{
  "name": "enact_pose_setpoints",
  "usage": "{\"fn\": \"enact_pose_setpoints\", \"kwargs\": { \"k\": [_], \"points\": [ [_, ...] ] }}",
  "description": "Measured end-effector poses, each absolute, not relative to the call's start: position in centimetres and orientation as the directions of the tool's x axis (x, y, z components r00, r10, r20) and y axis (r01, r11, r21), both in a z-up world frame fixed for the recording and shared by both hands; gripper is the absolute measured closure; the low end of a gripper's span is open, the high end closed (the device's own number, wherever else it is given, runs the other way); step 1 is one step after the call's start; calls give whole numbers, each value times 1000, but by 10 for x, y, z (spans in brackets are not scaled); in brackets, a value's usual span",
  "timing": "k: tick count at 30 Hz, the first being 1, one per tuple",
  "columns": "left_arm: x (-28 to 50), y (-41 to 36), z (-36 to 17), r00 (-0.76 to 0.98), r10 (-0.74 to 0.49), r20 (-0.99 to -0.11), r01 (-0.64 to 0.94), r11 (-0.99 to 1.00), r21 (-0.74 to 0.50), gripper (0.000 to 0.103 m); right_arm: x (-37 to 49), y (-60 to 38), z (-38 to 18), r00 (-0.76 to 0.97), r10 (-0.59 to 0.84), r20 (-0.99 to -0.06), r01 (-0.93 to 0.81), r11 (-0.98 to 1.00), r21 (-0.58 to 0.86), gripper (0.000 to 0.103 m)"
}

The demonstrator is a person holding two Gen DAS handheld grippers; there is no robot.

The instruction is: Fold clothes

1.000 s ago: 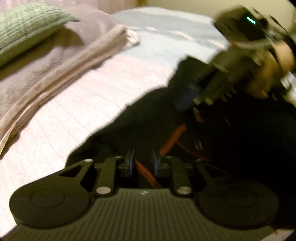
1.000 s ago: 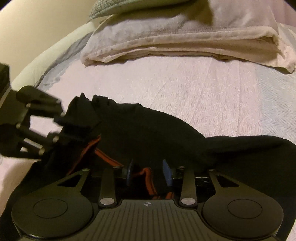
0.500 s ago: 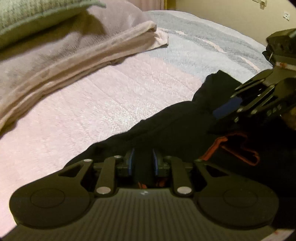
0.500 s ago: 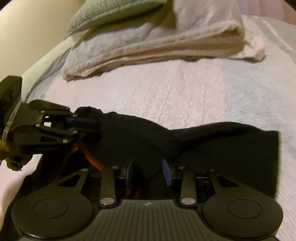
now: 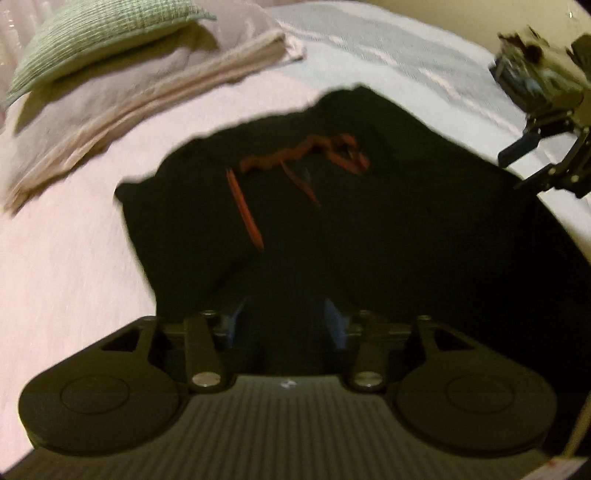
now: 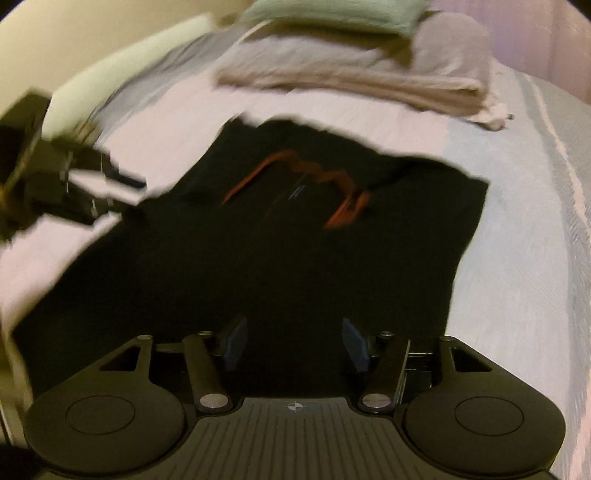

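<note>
A black garment with orange trim lies spread on the bed; it also fills the middle of the right wrist view. My left gripper hovers over its near edge. Its jaws are opening, and the blue pads stand apart with only dark cloth below them. My right gripper is likewise opening above the cloth and grips nothing. Each gripper shows in the other's view: the right one at the garment's right side, the left one at its left side. Both frames are blurred by motion.
A stack of folded beige and lilac bedding with a green pillow on top lies at the far end of the bed. The bedcover is pink on one side and pale blue on the other. A cream wall lies beyond.
Both grippers have let go of the garment's far edge, widened their jaws and drawn back and up. The garment, bunched before, now lies flat with its orange trim showing.
</note>
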State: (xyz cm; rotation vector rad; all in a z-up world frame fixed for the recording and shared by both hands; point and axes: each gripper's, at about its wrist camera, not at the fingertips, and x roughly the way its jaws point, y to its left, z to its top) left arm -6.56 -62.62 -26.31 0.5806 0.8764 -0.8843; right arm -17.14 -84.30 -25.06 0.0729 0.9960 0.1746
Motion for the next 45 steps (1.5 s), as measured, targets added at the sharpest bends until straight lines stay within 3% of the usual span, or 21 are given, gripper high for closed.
{"fn": "enact_pose_setpoints", "kwargs": {
  "k": [5,14,23,26,32,37,45],
  "points": [
    [-156,-571,-264,317,-380,-869,886,445,129,38,-250,-783,-262,457,197,-868,-269,960,76,48],
    [-272,-480,-304,229,-365,-902,973,70,219,36,-334,-698,-297,380,143,-914,-447,894,-46,48],
    [-300,-425,-334,293,-376,-879,915,-156,372,35,-363,-670,-315,389,44,-920,-493,854,-168,48],
    [-298,-422,-335,330,-384,-862,898,-154,412,44,-375,-671,-321,403,-2,-915,-510,830,-227,48],
    [-284,-436,-330,344,-357,-868,898,-144,415,91,-409,-679,-333,417,-78,-905,-575,749,-330,48],
    [-244,-450,-312,270,-326,-906,961,38,273,93,-432,-686,-349,426,-96,-899,-636,675,-373,48],
    [-229,-459,-300,225,-313,-923,974,71,213,94,-440,-696,-370,496,-163,-853,-648,585,-488,48]
  ]
}}
